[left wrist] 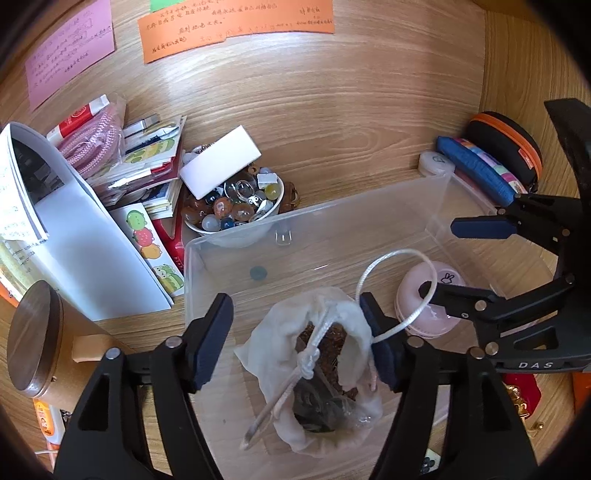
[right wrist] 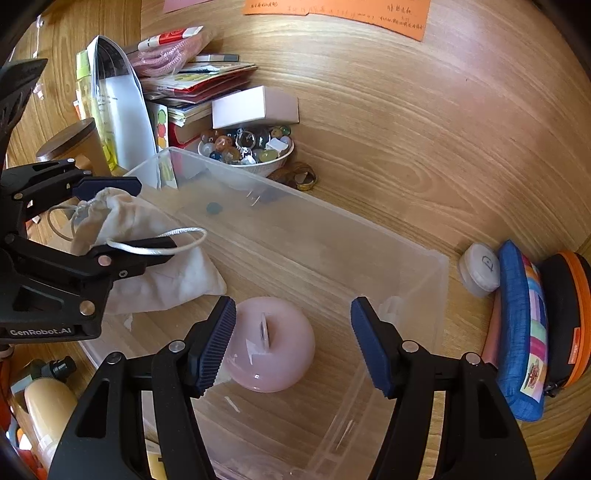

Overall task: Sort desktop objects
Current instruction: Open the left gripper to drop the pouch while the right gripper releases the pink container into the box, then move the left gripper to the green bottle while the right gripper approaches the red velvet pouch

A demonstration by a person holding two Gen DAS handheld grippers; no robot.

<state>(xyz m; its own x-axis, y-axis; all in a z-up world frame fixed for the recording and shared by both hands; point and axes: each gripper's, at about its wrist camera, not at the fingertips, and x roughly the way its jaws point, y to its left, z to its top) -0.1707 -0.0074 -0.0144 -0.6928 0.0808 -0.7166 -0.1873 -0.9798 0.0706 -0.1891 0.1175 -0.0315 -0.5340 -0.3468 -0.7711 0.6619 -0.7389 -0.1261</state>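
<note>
Both grippers hang spread over the clear bin (left wrist: 436, 192). The left gripper (left wrist: 295, 343) straddles a white pouch (left wrist: 354, 332). The right gripper (right wrist: 293, 343) flanks a pink case (right wrist: 284, 354).

The right claw (left wrist: 439, 266) body reads "DAS" in the left wrist view. The left claw (right wrist: 147, 218) body reads "GenRobot.AI" in the right wrist view. The orange sheet (left wrist: 236, 29) and the pink sheet (left wrist: 70, 51) carry handwritten Chinese, too small to read. The pink case (left wrist: 430, 306) bears a rabbit outline.
</note>
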